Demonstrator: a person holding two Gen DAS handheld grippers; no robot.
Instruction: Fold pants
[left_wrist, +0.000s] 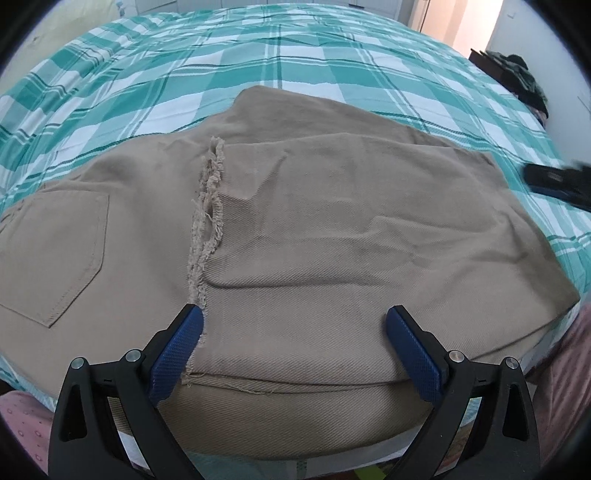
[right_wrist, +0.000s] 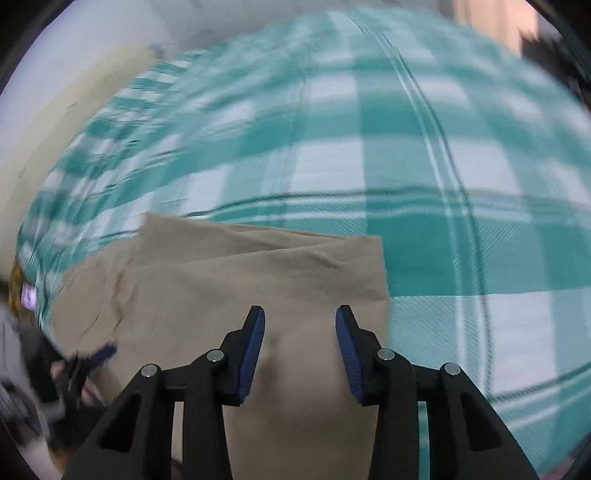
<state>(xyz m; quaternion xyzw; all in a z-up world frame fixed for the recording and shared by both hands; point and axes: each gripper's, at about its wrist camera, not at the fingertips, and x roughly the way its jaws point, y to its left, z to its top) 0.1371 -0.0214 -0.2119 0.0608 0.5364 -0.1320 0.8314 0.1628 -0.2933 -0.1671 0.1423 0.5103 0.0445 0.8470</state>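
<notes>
Tan pants (left_wrist: 295, 221) are laid folded on a bed covered by a teal-and-white plaid sheet (left_wrist: 258, 66), close to the near edge of the mattress. Several layers are stacked; the near fold edge is seen low in the left wrist view, overhanging the bed edge a little. A frayed hem (left_wrist: 208, 206) runs roughly front to back across the top layer, left of centre. A back pocket (left_wrist: 62, 251) is visible on the layer left of the hem. The cloth is mostly flat, with shallow creases near the middle.

Left gripper (left_wrist: 295, 321): the jaws are spread wide over the near part of the pants. The left blue pad (left_wrist: 181, 350) sits just beside the frayed hem's lower end; contact cannot be confirmed. Nothing is pinched between the pads.

Right gripper (right_wrist: 300, 325): the jaws are held partly apart above the right end of the folded pants (right_wrist: 240, 273). Cloth is seen behind the gap, but no fabric is clamped by the fingers (right_wrist: 253, 339). The right edge of the fold lies just right of the gripper, with bare sheet (right_wrist: 461, 184) beyond it. This view is motion-blurred, heavily so toward the left side.

The right gripper is also caught at the right edge of the left wrist view as a dark blurred shape (left_wrist: 561, 181) over the sheet, just off the pants' right edge.

A dark pile of clothing (left_wrist: 524, 77) sits past the far right corner of the bed.
</notes>
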